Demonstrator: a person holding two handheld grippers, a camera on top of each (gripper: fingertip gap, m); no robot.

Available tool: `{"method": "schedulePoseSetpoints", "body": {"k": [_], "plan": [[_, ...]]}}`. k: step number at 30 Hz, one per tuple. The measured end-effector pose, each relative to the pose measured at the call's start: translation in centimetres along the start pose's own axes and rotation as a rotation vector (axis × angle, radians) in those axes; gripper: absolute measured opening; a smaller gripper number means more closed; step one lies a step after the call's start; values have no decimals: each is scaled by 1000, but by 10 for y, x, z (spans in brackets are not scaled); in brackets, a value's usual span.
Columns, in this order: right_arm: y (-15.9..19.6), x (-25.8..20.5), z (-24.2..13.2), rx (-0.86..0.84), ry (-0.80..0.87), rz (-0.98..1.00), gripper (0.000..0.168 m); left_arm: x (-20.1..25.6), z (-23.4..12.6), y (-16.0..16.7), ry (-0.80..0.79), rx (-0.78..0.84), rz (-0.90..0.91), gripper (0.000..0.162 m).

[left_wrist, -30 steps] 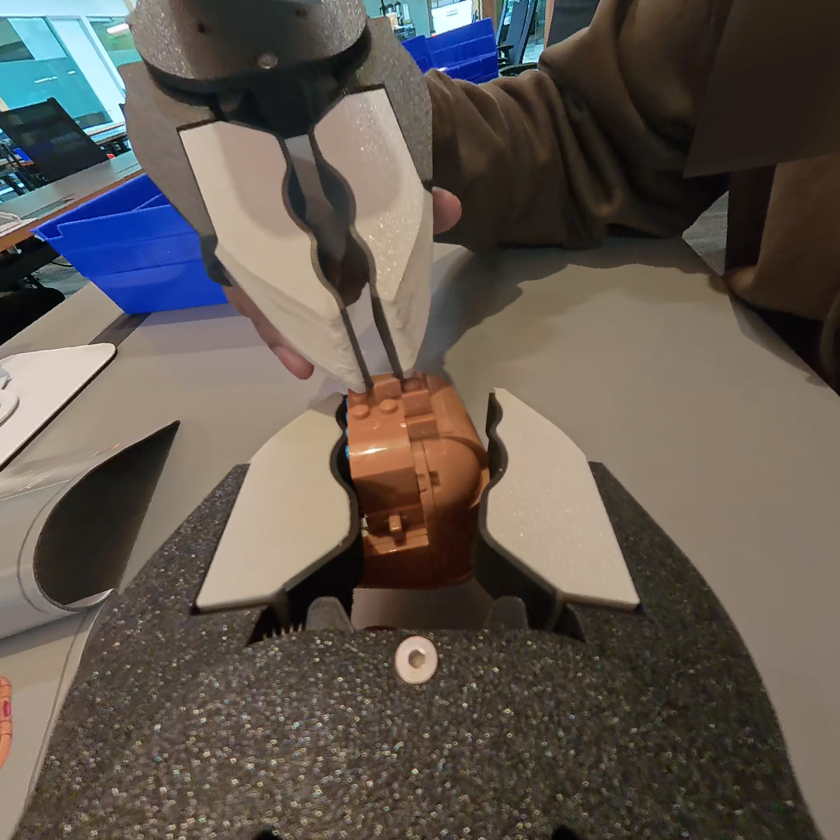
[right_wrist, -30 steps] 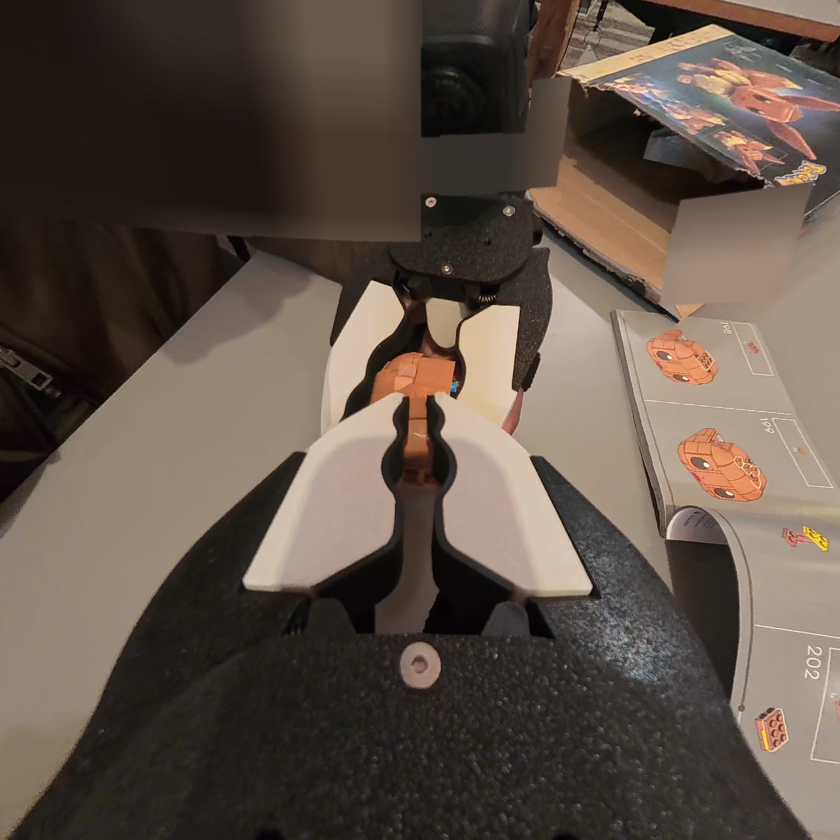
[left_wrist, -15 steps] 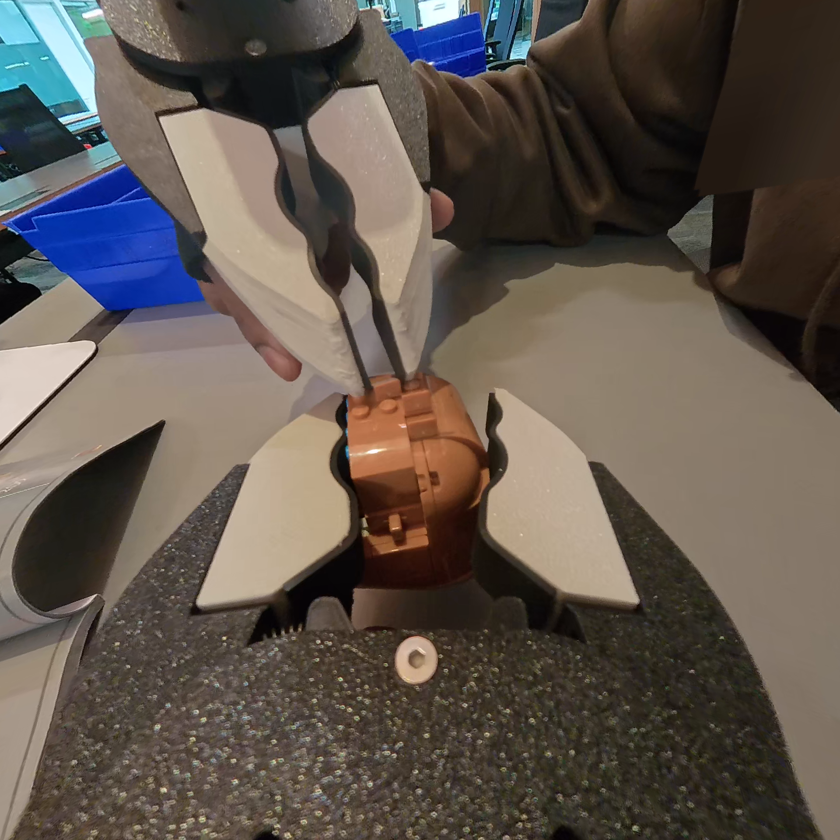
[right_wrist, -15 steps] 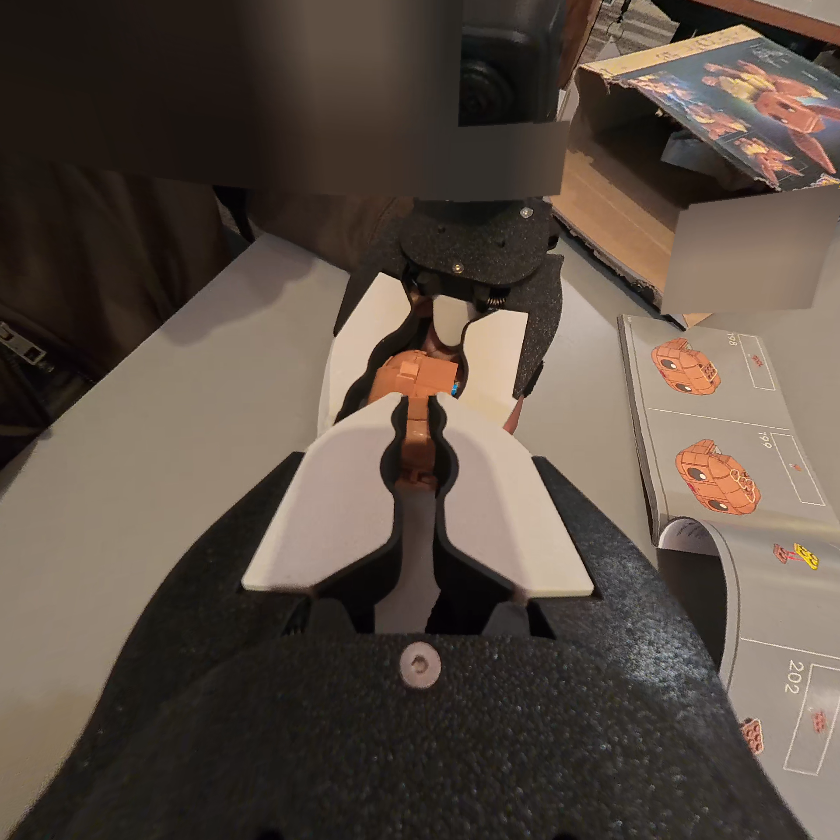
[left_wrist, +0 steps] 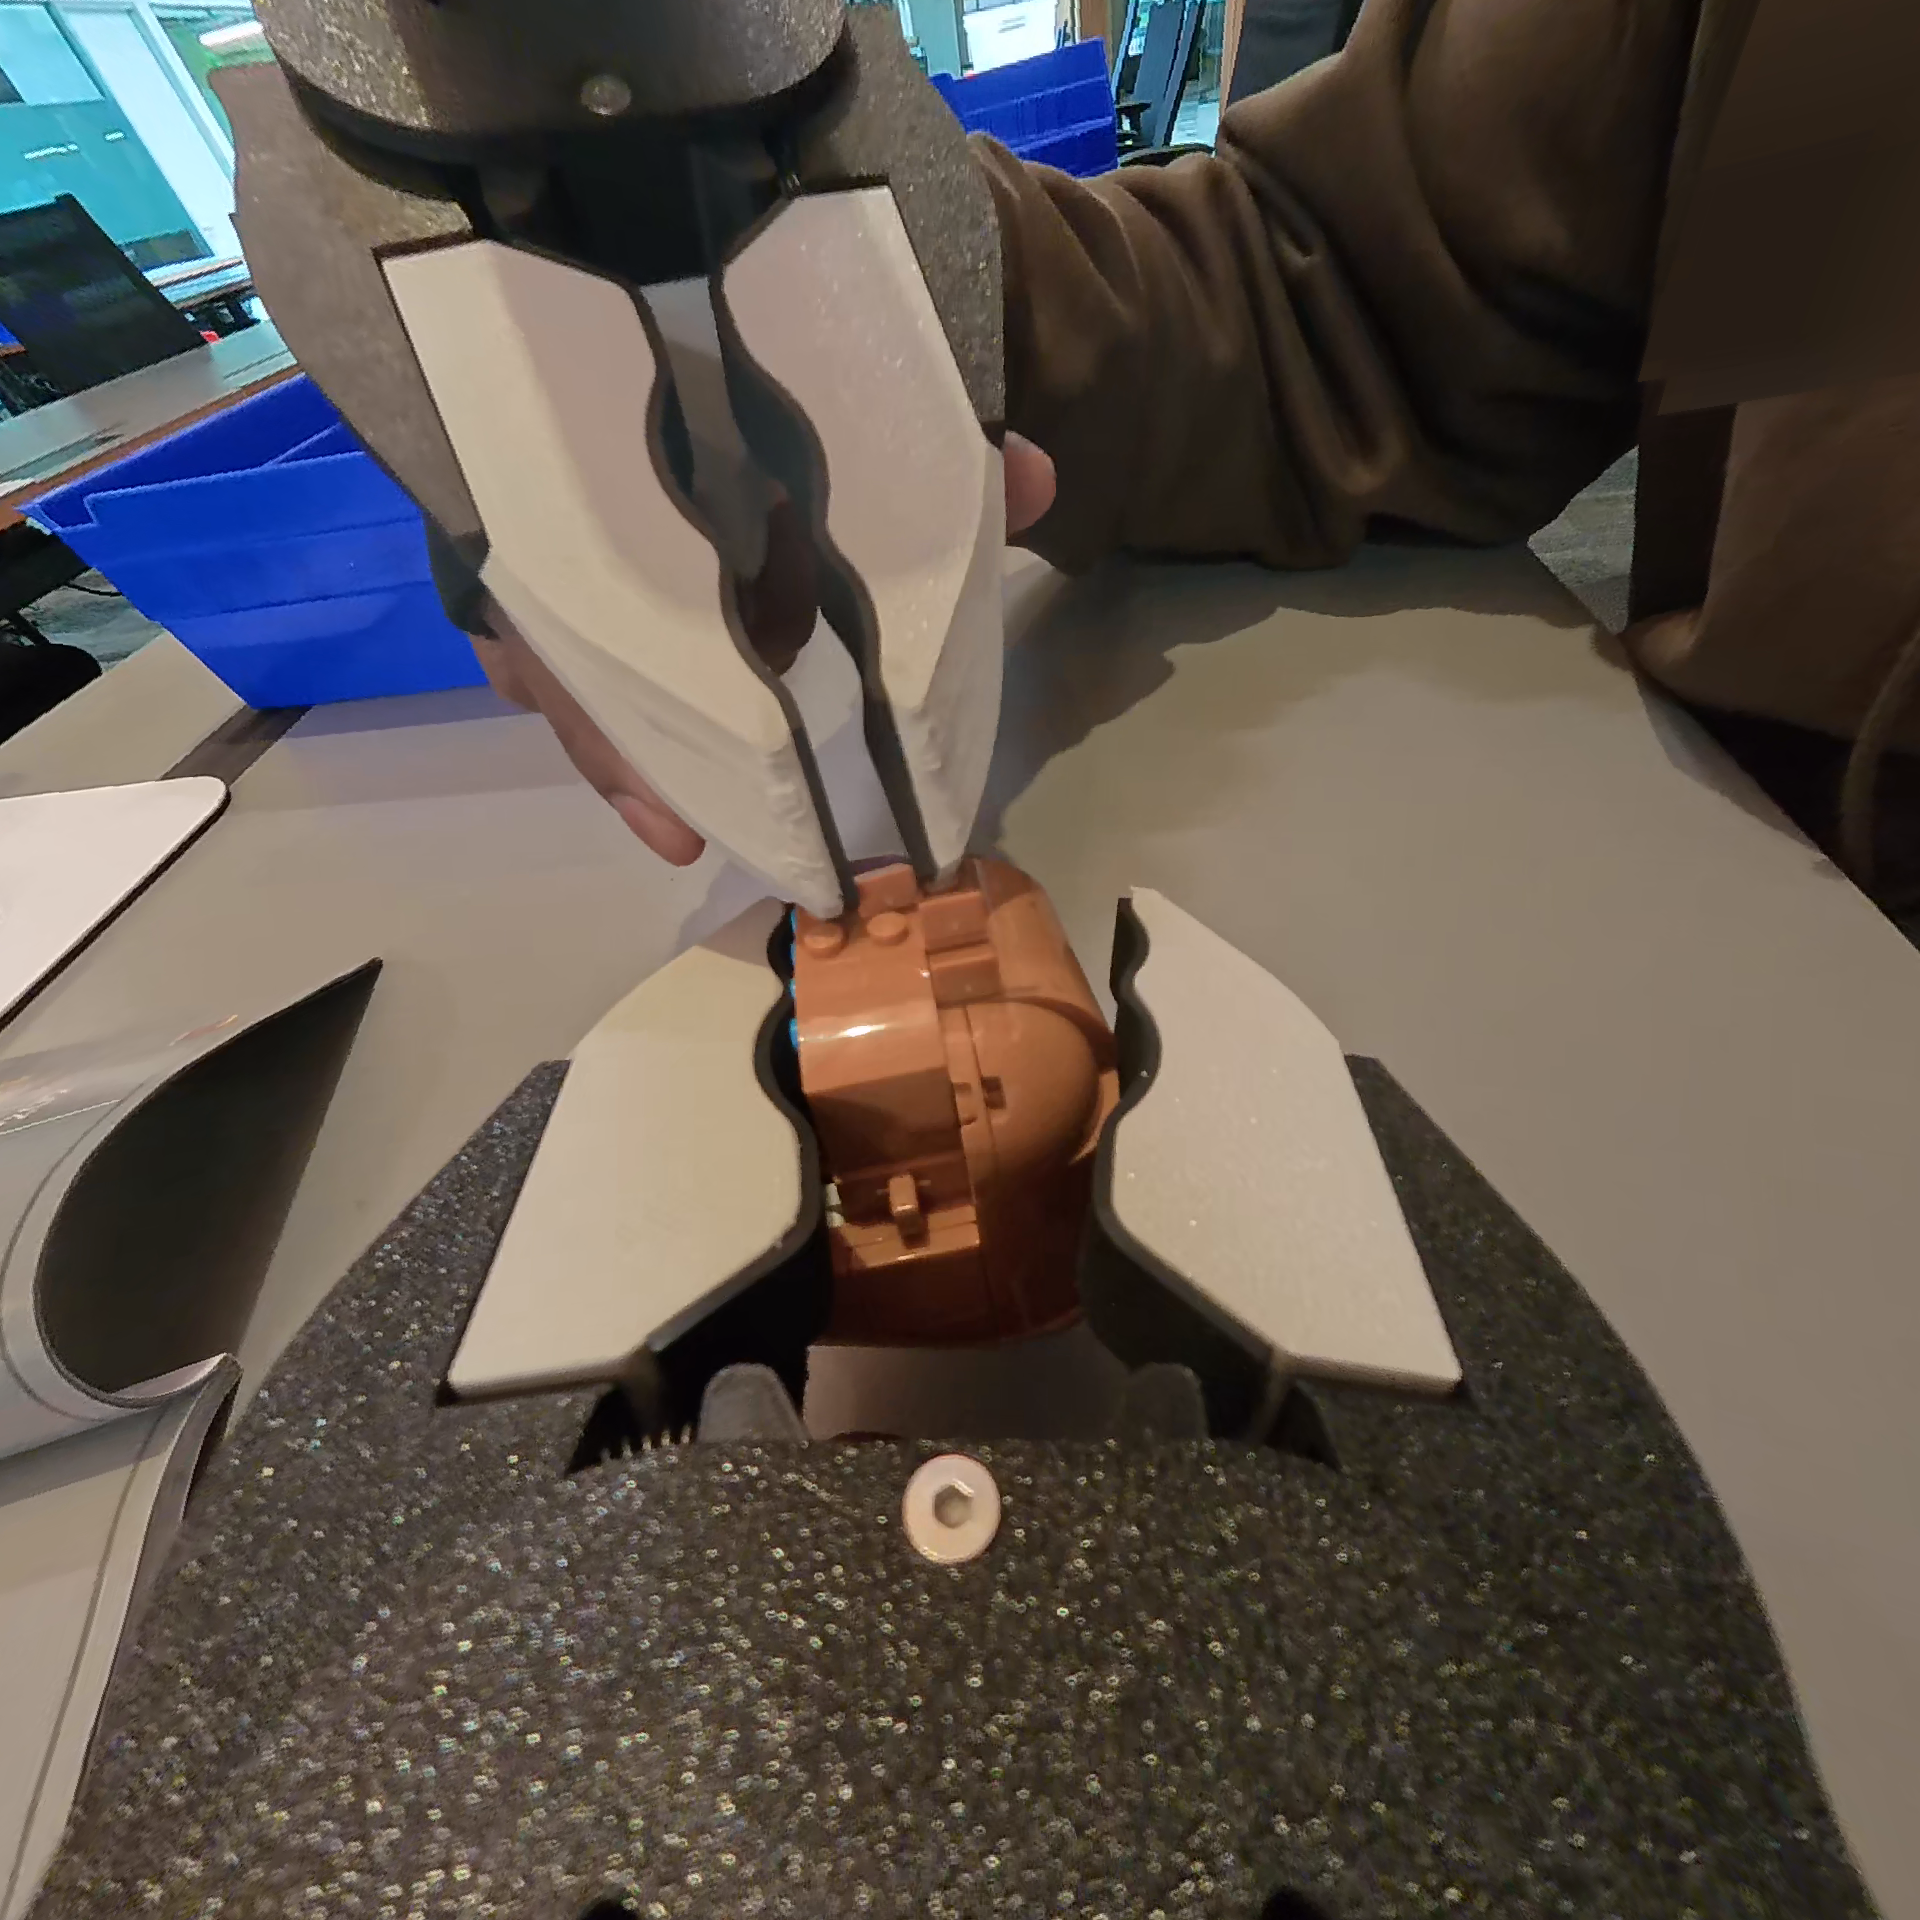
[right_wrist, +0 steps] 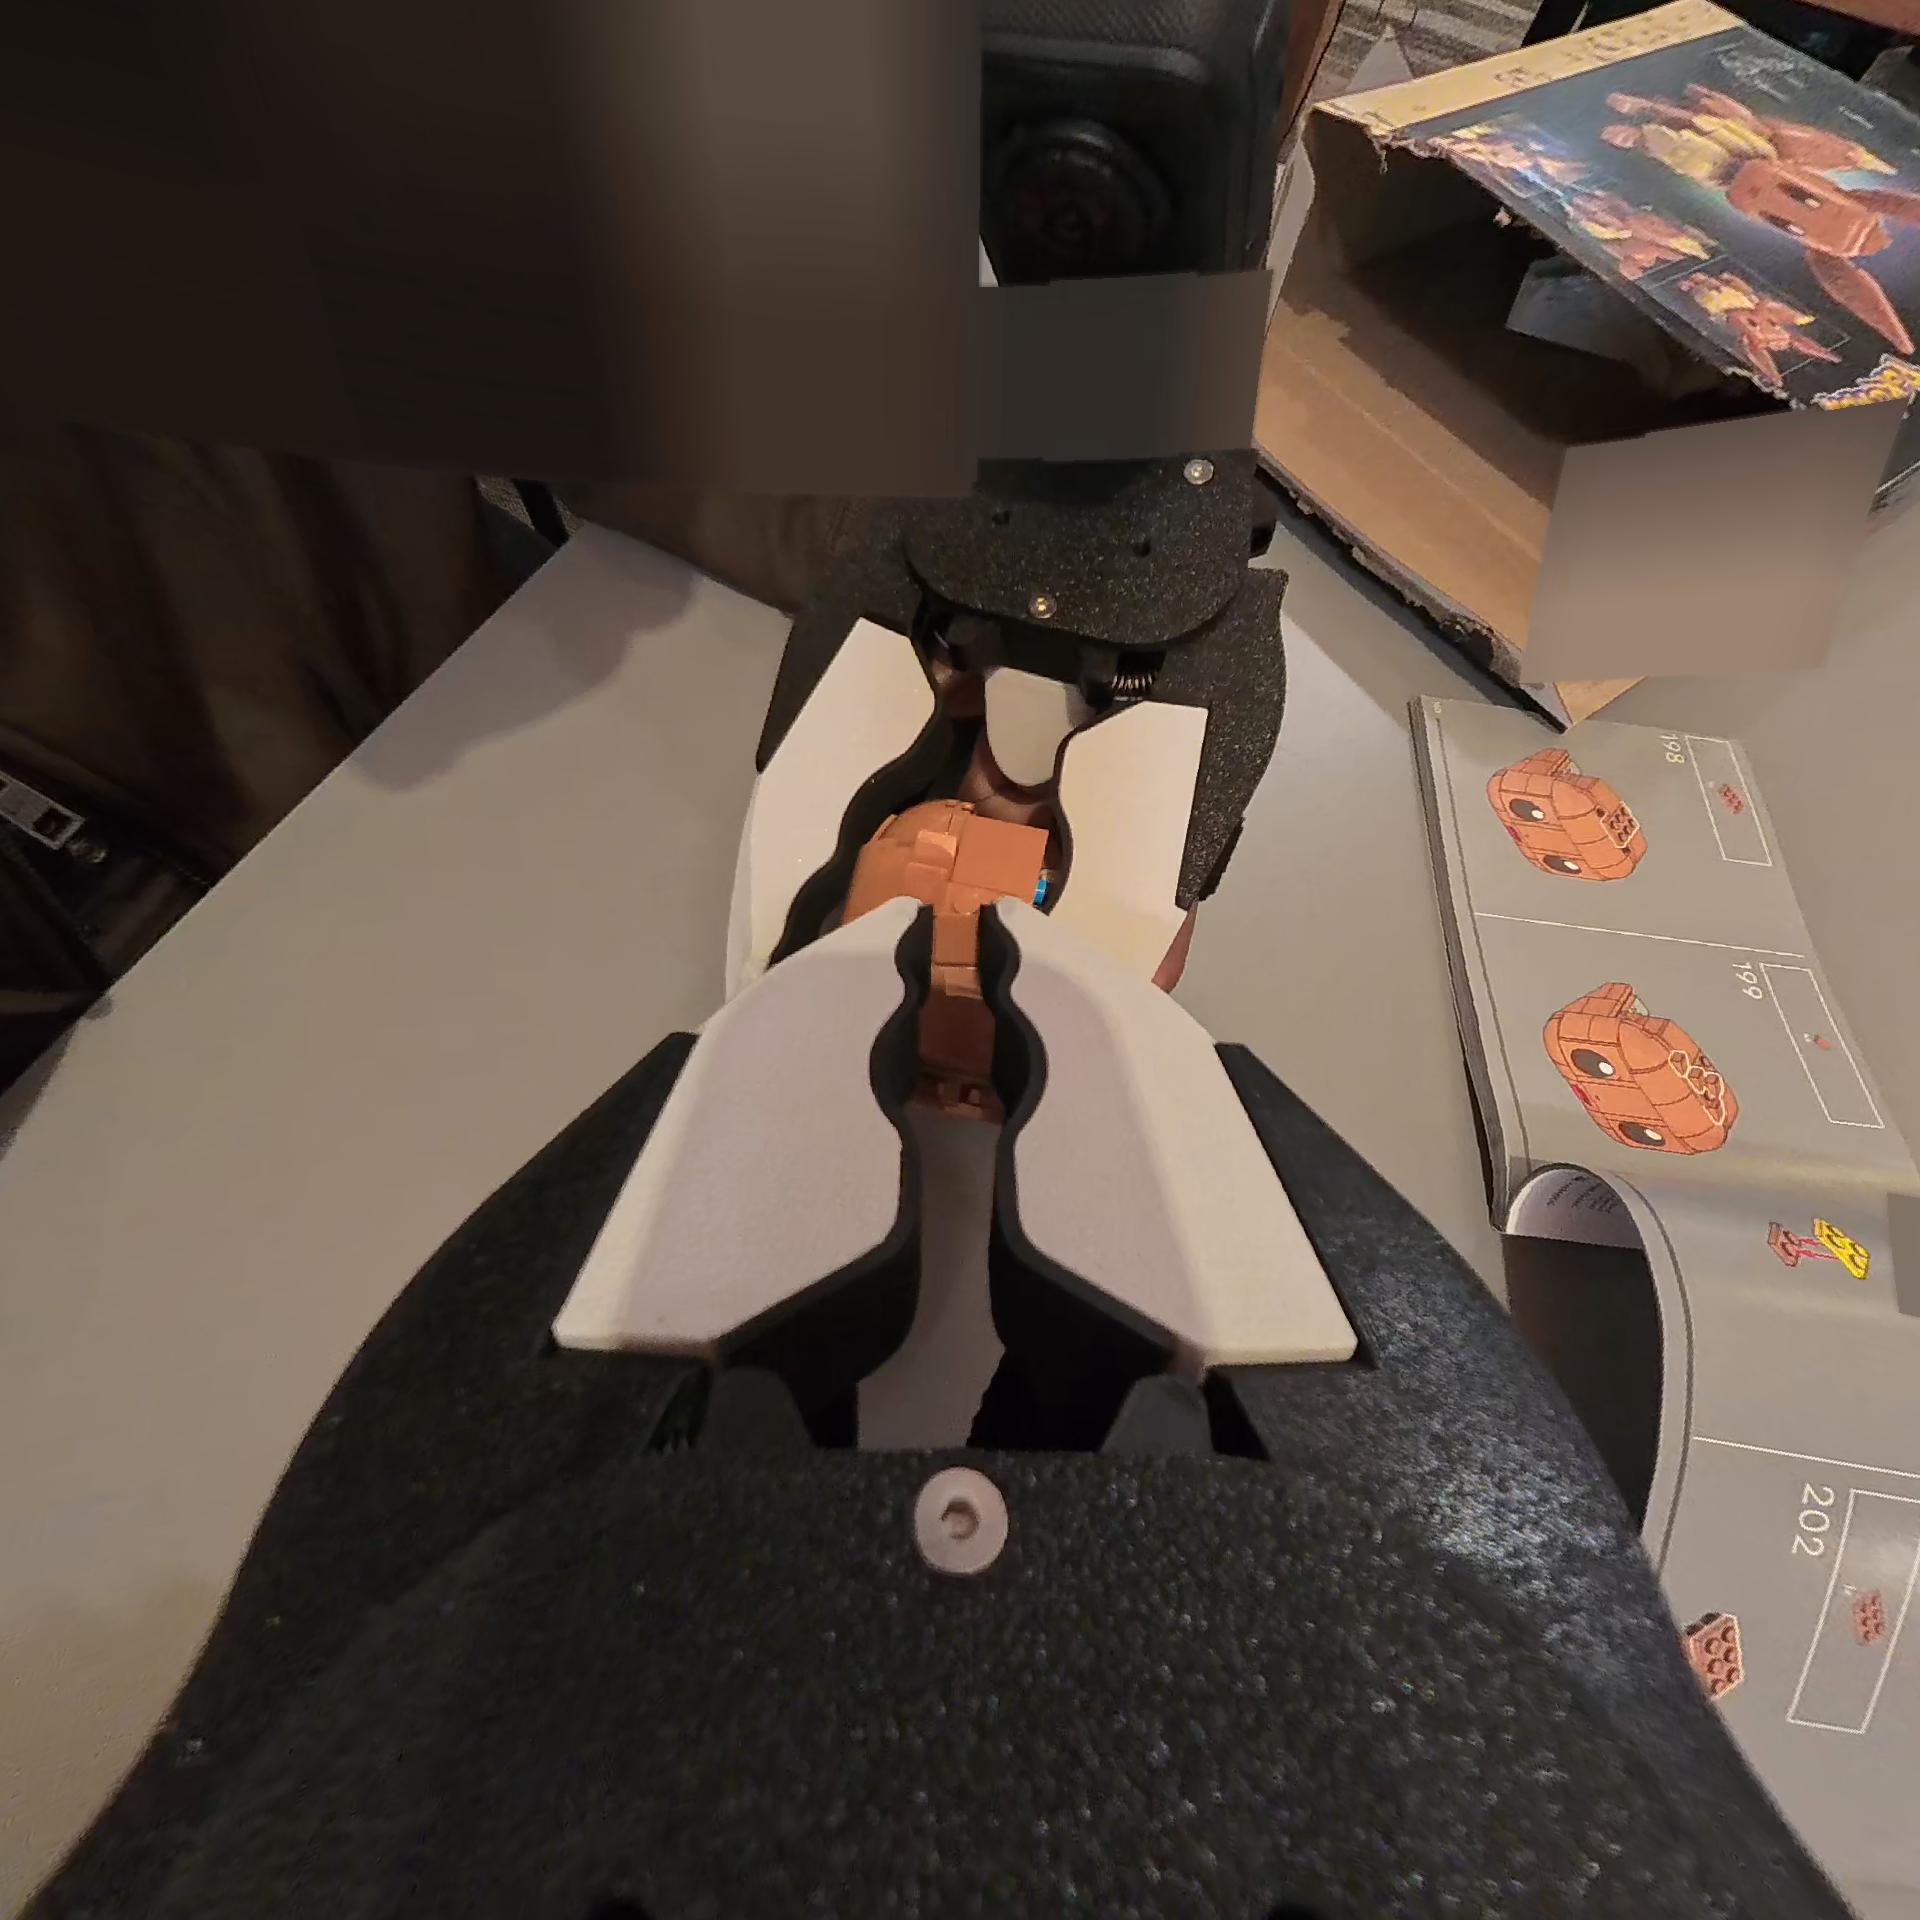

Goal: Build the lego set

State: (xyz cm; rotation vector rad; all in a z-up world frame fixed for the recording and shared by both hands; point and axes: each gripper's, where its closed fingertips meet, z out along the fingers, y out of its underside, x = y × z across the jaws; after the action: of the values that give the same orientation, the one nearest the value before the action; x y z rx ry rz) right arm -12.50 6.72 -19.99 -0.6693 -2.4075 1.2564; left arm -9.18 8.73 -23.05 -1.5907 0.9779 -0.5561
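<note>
A brown lego assembly (left_wrist: 935, 1122) with a rounded side sits between the fingers of my left gripper (left_wrist: 951, 914), which is shut on it just above the grey table (left_wrist: 1507, 987). My right gripper (left_wrist: 888, 888) comes down from above. Its fingertips pinch a small brown piece on the studded top of the assembly. In the right wrist view my right gripper (right_wrist: 958, 912) is nearly closed on that brown piece (right_wrist: 956, 977), and the assembly (right_wrist: 966, 852) shows behind it in the other gripper's white fingers (right_wrist: 1132, 800). A person's hand holds each gripper.
An open instruction booklet (right_wrist: 1662, 987) lies to the right, its curled page also in the left wrist view (left_wrist: 125, 1195). A torn cardboard set box (right_wrist: 1455, 364) stands behind it. Blue bins (left_wrist: 260, 540) sit at the table's far left. A brown sleeve (left_wrist: 1403, 312) rests on the table. Left tips to right tips: about 4 cm.
Hardly anything. Both grippers keep their hold on the assembly. The right gripper has shifted slightly closer and more upright over it.
</note>
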Motion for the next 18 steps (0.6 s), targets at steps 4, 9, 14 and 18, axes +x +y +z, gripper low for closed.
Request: {"method": "schedulePoseSetpoints", "body": {"k": [4, 9, 14, 18], "plan": [[1, 0, 0, 5, -10, 16, 9, 0, 0, 0, 0, 0, 2, 57], [2, 0, 0, 8, -18, 51, 8, 0, 1, 1, -5, -7, 4, 57], [2, 6, 1, 17, 40, 96, 7, -5, -1, 2, -33, -11, -2, 56], [2, 7, 1, 14, 85, 112, 7, -6, -1, 2, -42, -10, -3, 56]]}}
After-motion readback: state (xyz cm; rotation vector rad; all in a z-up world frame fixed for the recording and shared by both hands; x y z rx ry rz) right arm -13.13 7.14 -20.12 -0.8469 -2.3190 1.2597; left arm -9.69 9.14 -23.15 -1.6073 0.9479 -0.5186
